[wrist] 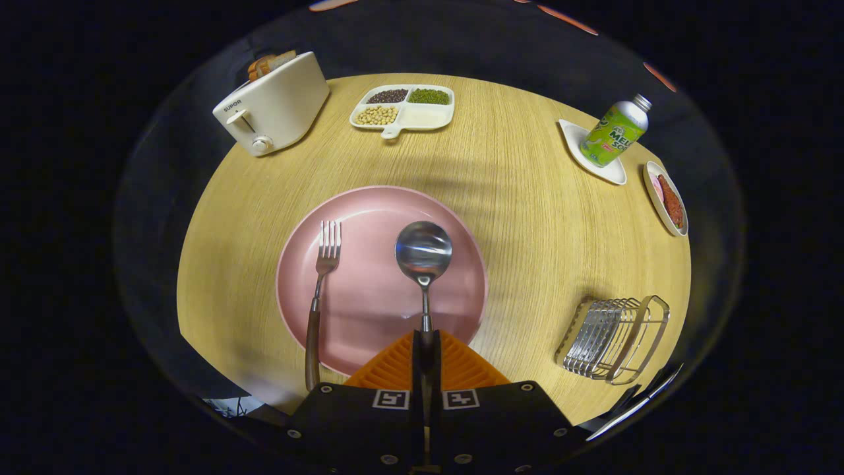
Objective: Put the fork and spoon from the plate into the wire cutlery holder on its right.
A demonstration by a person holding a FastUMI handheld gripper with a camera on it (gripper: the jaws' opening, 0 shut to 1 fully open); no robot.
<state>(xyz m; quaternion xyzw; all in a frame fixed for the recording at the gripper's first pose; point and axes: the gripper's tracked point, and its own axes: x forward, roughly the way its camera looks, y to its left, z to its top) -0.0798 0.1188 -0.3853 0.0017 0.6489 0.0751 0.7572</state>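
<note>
My gripper (426, 343) is shut on the spoon (423, 254), both orange fingers (389, 369) pressing on its dark handle. The spoon's shiny bowl points away from me over the pink plate (376, 316). It seems lifted slightly above the plate. The fork (318, 297) lies on the plate's left part, tines away from me, its brown handle reaching over the near rim. The wire cutlery holder (613, 338) stands on the wooden table to the right of the plate, level with my fingers.
At the back left stands a white toaster (273, 105) with bread in it. A divided tray of beans (403, 107) sits at the back middle. At the far right are a green bottle (616, 132) on a white saucer and a small dish (666, 198).
</note>
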